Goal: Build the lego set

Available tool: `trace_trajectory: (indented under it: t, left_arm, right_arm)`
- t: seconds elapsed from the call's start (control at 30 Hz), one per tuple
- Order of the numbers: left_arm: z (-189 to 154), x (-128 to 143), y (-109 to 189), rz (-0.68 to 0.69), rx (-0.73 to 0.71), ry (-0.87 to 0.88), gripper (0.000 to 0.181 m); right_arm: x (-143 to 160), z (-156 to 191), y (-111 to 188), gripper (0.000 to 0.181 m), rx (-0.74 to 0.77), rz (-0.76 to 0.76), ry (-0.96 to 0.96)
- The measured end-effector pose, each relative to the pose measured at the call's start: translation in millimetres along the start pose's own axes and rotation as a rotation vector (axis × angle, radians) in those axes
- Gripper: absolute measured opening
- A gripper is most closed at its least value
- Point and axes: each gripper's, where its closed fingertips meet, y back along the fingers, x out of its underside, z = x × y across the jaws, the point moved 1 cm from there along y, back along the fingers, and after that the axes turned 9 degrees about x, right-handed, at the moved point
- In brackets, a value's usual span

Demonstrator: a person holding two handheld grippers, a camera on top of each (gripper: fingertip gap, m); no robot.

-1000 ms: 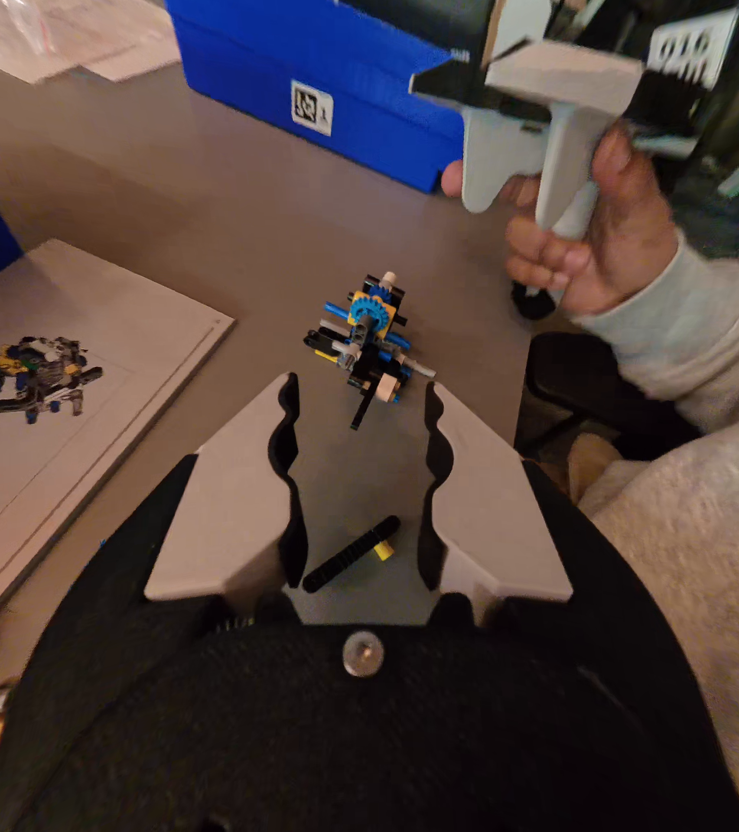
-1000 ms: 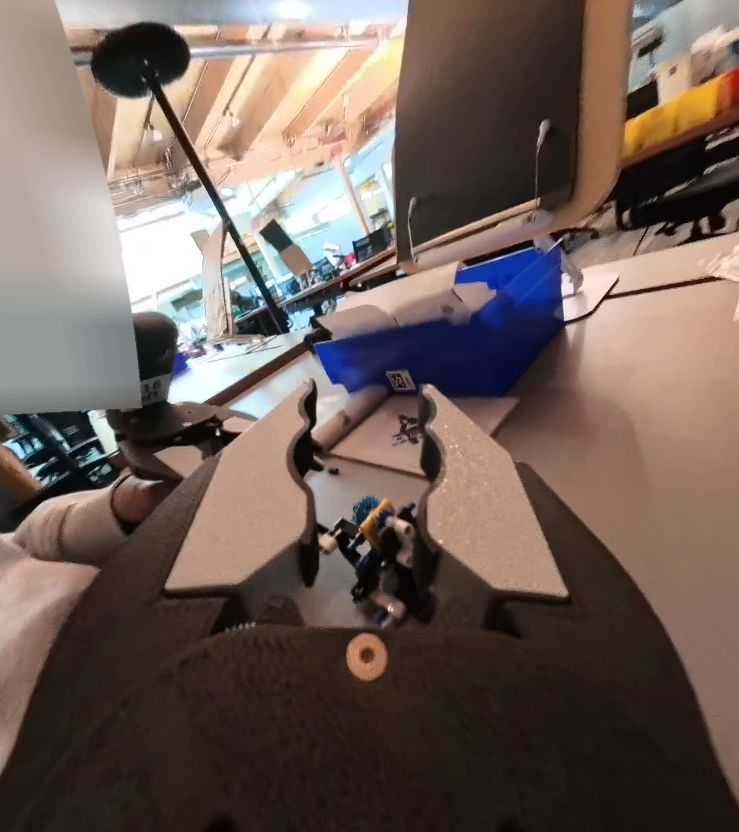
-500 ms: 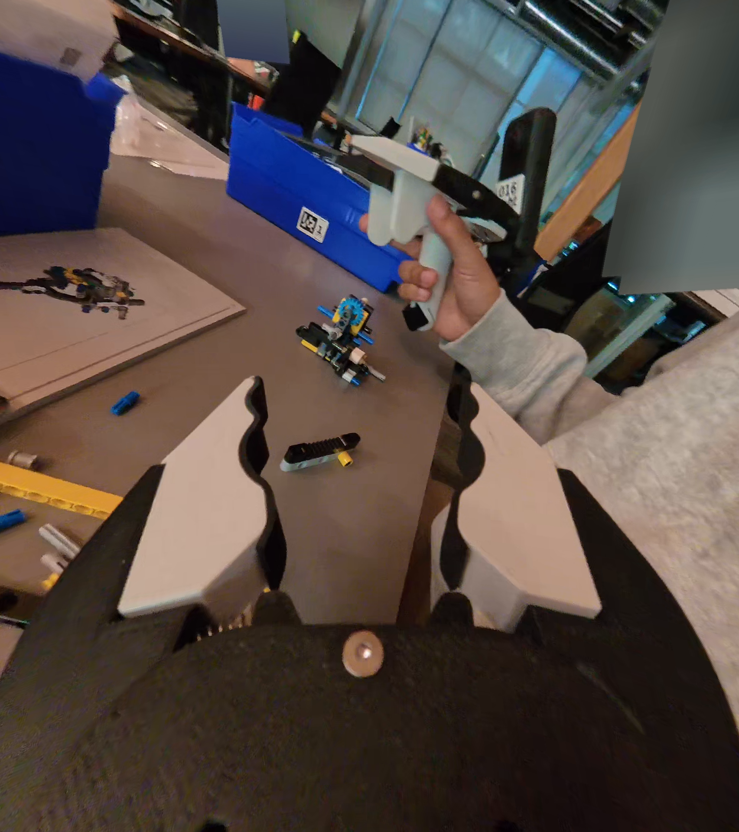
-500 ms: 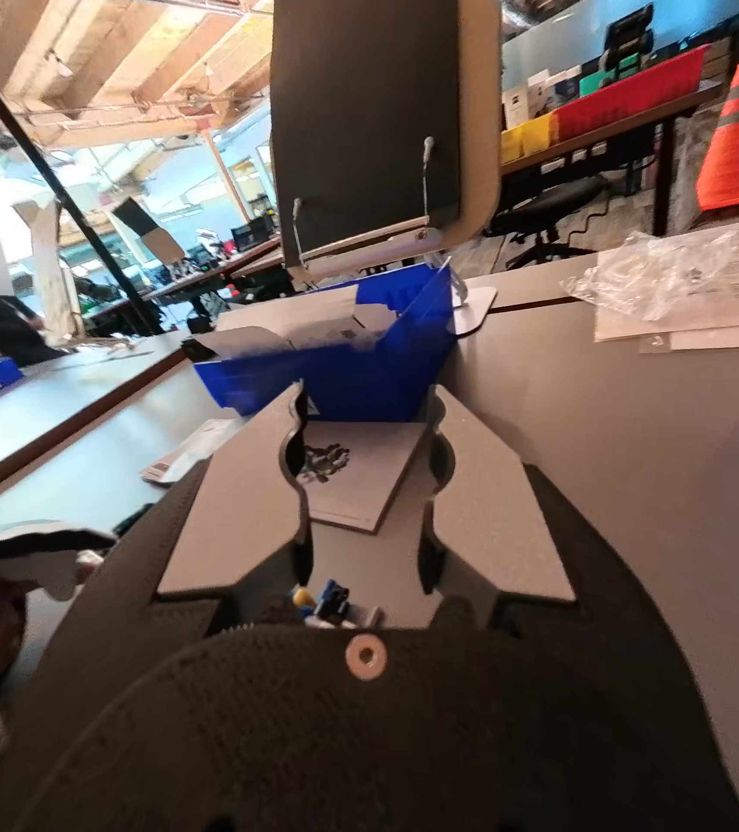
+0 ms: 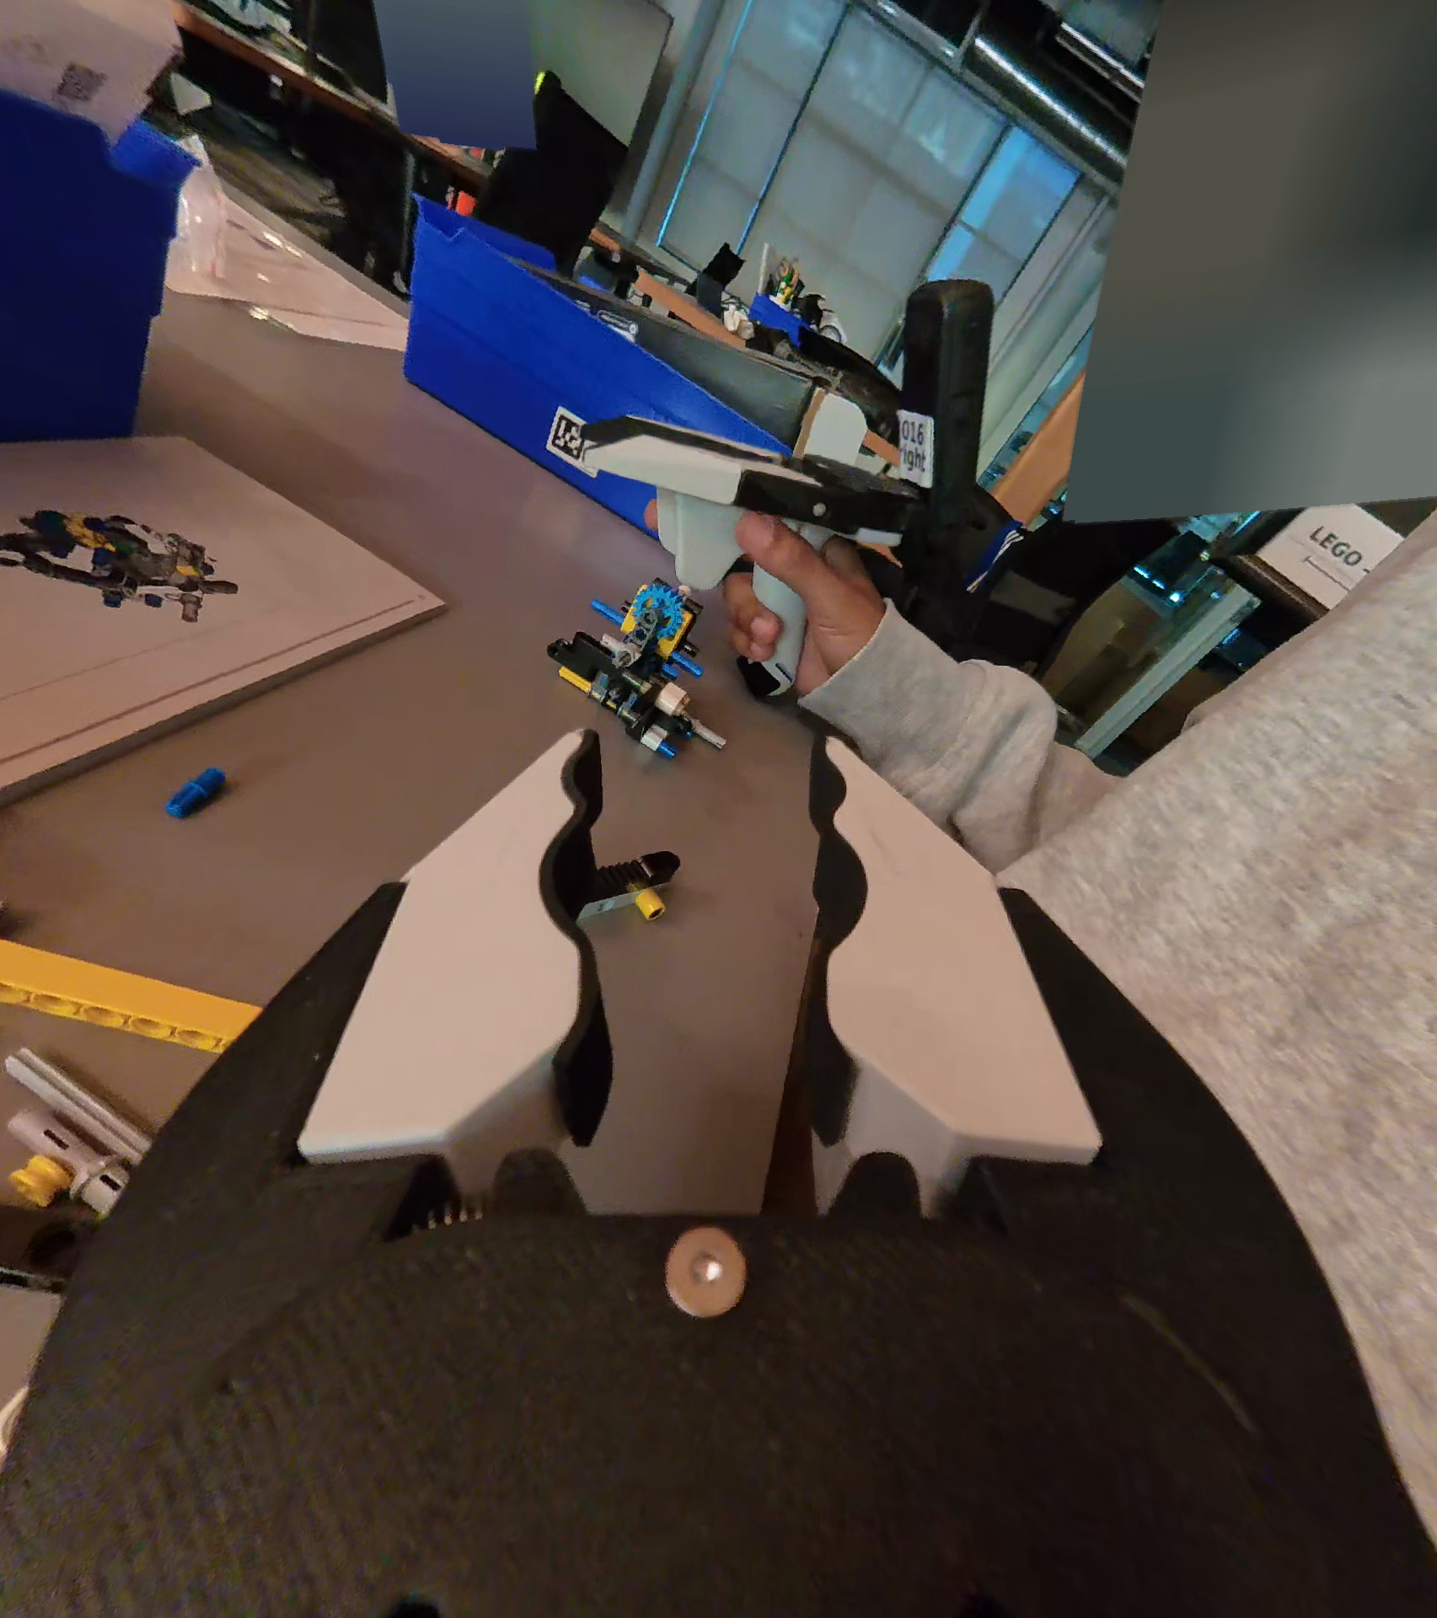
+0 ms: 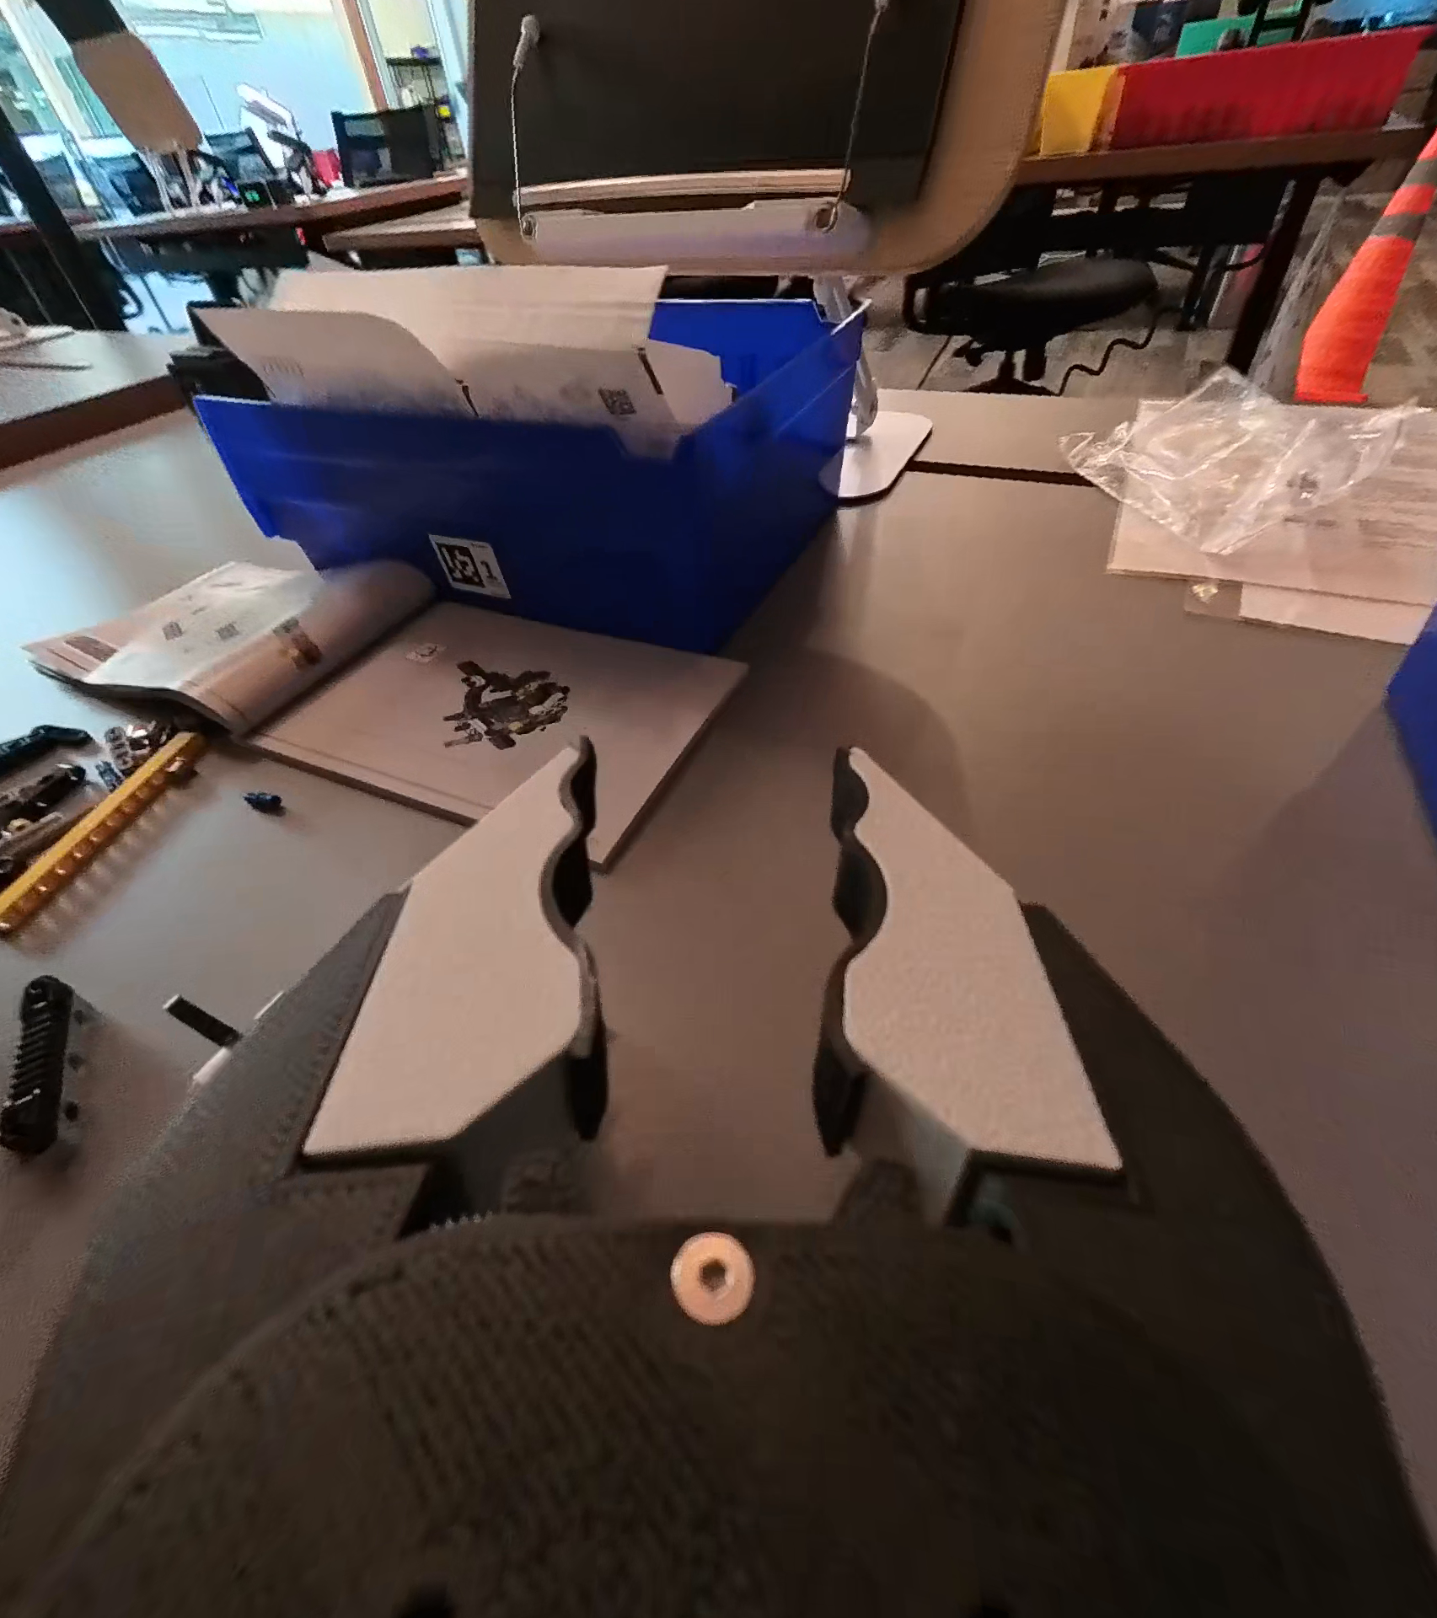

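Here, both the left gripper (image 5: 701, 762) and right gripper (image 6: 710, 775) stand spread and empty, while the small, light, knobbly lego subassembly (image 5: 640, 665) rests on the table (image 5: 364, 753), likely rigid yet pop-apart, best pinched across its black base beam.
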Motion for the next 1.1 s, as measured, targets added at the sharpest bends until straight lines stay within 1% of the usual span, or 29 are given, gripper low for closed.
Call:
trace_trajectory:
  t: [0.23, 0.57, 0.73, 0.83, 0.9, 0.93, 1.07, 1.1]
  left_arm:
    - [0, 1, -2, 0.016, -0.031, -0.042, 0.046]
    - [1, 1, -2, 0.015, -0.034, -0.035, 0.046]
    - [1, 2, -6, 0.033, -0.057, -0.067, 0.051]
    - [3, -8, -12, -0.001, -0.106, -0.106, 0.052]
    - [4, -20, -17, -0.026, -0.128, -0.098, 0.053]
    - [10, -26, -19, -0.022, -0.166, -0.088, 0.054]
    - [46, -41, -19, 0.074, -0.379, -0.088, 0.062]
    - [51, -42, -21, 0.091, -0.397, -0.08, 0.062]
  right_arm:
    - [1, 0, -1, 0.053, 0.035, 0.005, 0.036]
    - [3, -5, -3, 0.054, 0.078, 0.018, 0.029]
    - [2, -5, -3, 0.054, 0.086, 0.015, 0.034]
    - [1, -5, -2, 0.056, 0.085, 0.006, 0.03]
    - [-1, -7, 0, 0.056, 0.081, -0.007, 0.014]
    - [-2, -8, 1, 0.057, 0.079, -0.013, 0.003]
    - [-4, -10, 4, 0.061, 0.065, -0.027, -0.05]
    - [-4, -11, 5, 0.065, 0.061, -0.032, -0.059]
